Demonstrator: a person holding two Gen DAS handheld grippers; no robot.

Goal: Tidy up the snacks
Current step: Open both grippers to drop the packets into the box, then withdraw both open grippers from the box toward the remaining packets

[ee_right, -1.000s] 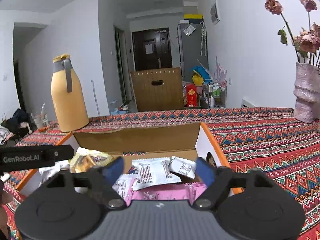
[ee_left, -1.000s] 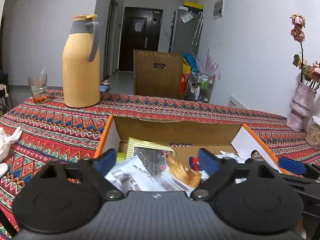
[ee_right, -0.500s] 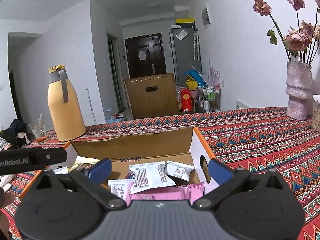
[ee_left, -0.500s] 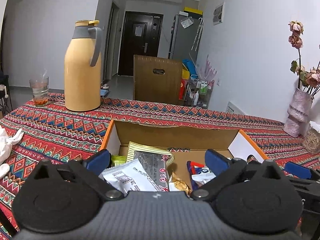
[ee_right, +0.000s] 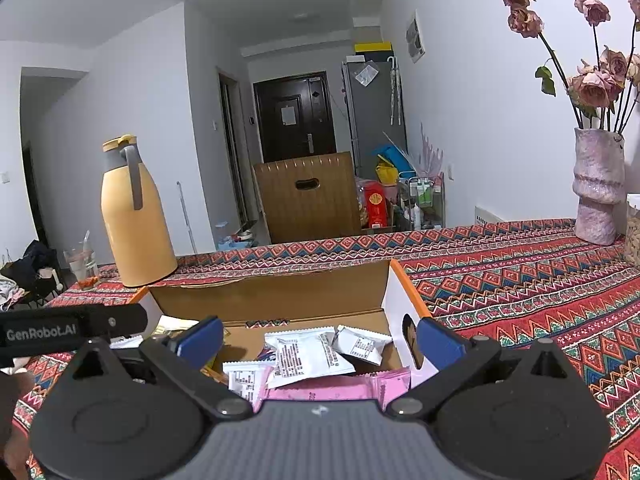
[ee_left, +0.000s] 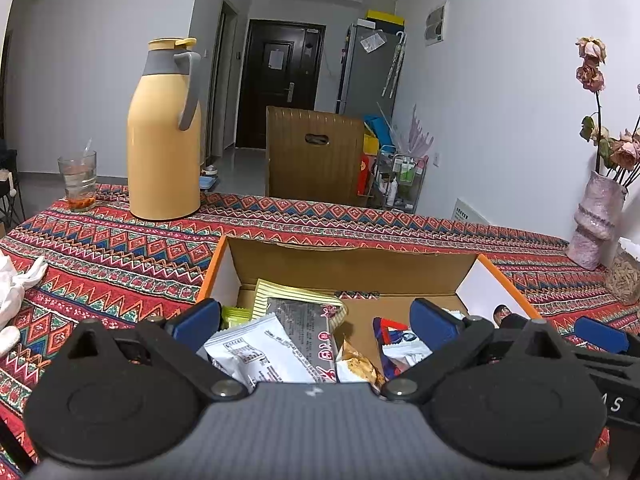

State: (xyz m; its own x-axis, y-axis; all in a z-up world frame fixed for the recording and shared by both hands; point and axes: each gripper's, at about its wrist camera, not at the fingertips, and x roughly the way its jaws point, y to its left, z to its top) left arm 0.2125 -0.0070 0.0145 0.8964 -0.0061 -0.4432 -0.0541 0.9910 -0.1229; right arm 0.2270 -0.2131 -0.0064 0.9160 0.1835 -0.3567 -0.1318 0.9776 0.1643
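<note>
Cardboard box (ee_left: 352,270): brown inside with orange edges, it sits on the near part of the table, long axis running left to right, open top up, far flap standing upright.
Tablecloth (ee_left: 120,248): red zigzag weave, bare and roomy to the left of the box and all along the far side behind it.
Snacks, left end: a white packet (ee_left: 256,350) lies slanted over a grey wrapper (ee_left: 304,326) whose length runs near to far; a yellow striped pack (ee_left: 280,294) leans behind them.
Snacks, right end: two white sachets (ee_right: 304,356) lie flat and skewed, with a pink packet (ee_right: 340,388) nearest, its length lying across the box.
Left gripper (ee_left: 316,320): jaws spread wide after just opening, nothing pinched; it hangs over the left half of the box.
Right gripper (ee_right: 320,338): jaws likewise just opened and released, empty, poised over the right half, its right finger (ee_right: 440,338) close to the box's white end wall.
Far edge: a yellow thermos (ee_left: 164,136) and a glass (ee_left: 78,180) stand far left, well apart from the box.
Right edge: a pink vase (ee_right: 598,188) of dried roses stands at the far right, wide bare cloth between it and the box.
</note>
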